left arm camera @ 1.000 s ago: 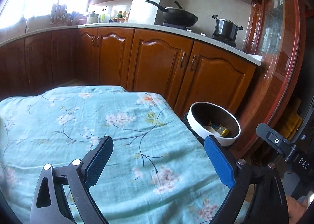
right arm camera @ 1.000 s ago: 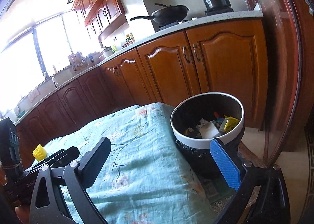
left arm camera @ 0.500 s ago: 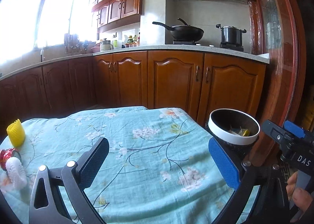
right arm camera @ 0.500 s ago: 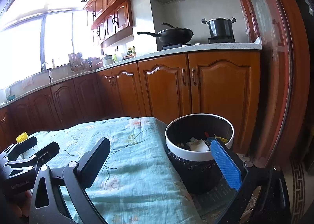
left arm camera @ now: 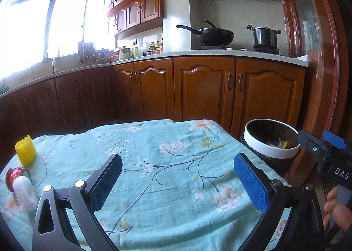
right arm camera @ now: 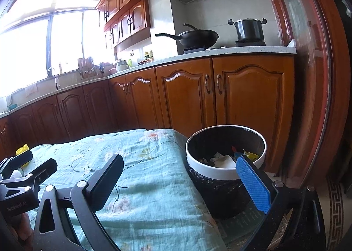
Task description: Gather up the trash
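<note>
A black trash bin with a white rim [left arm camera: 272, 141] [right arm camera: 226, 163] stands off the table's right end, holding paper and yellow wrappers. On the table's left edge sit a yellow foam net [left arm camera: 25, 150] [right arm camera: 22, 149], a red crumpled wrapper [left arm camera: 13, 176] and a white foam net [left arm camera: 23, 193]. My left gripper [left arm camera: 178, 181] hangs open over the middle of the teal floral cloth [left arm camera: 167, 163], nothing between its fingers. My right gripper [right arm camera: 179, 181] is open too, above the table's right edge beside the bin, also empty.
Wooden kitchen cabinets [left arm camera: 198, 88] run behind the table, with a wok [left arm camera: 214, 35] and a pot [left arm camera: 265, 36] on the counter. A wooden glass-door frame [left arm camera: 325, 74] rises just right of the bin. A hand [left arm camera: 338, 213] holds the right gripper's handle.
Both grippers have tilted up and pulled back, so the left-edge trash items came into the left wrist view. The bin looks farther away in the right wrist view. Both stayed open.
</note>
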Tool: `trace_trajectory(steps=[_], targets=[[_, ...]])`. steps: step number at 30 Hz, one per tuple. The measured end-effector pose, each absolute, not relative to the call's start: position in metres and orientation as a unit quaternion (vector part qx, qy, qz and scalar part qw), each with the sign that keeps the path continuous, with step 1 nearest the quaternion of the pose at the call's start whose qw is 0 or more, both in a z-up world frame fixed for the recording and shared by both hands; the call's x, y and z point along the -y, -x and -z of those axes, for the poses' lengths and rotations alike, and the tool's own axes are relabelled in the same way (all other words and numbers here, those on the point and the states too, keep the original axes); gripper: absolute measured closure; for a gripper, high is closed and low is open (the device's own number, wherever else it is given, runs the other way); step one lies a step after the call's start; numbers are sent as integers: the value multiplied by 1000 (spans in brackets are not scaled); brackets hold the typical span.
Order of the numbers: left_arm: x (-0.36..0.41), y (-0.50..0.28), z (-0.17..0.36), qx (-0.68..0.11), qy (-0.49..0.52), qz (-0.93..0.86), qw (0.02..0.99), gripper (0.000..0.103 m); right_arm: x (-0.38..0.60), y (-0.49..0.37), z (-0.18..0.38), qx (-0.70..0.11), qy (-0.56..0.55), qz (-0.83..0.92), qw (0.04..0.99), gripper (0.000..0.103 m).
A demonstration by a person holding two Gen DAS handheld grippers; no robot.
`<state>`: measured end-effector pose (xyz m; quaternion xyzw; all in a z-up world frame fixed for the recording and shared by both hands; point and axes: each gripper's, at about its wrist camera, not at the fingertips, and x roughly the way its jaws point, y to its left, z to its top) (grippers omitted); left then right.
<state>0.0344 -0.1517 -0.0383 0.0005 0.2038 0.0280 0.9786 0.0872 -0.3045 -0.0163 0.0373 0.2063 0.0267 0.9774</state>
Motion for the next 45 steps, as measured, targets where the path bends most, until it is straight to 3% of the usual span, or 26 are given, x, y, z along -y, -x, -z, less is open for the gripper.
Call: trace_trajectory(steps=[45], targets=[[114, -49, 47, -191, 1, -5, 982, 1, 297, -80, 11, -188, -31, -40, 981, 0]])
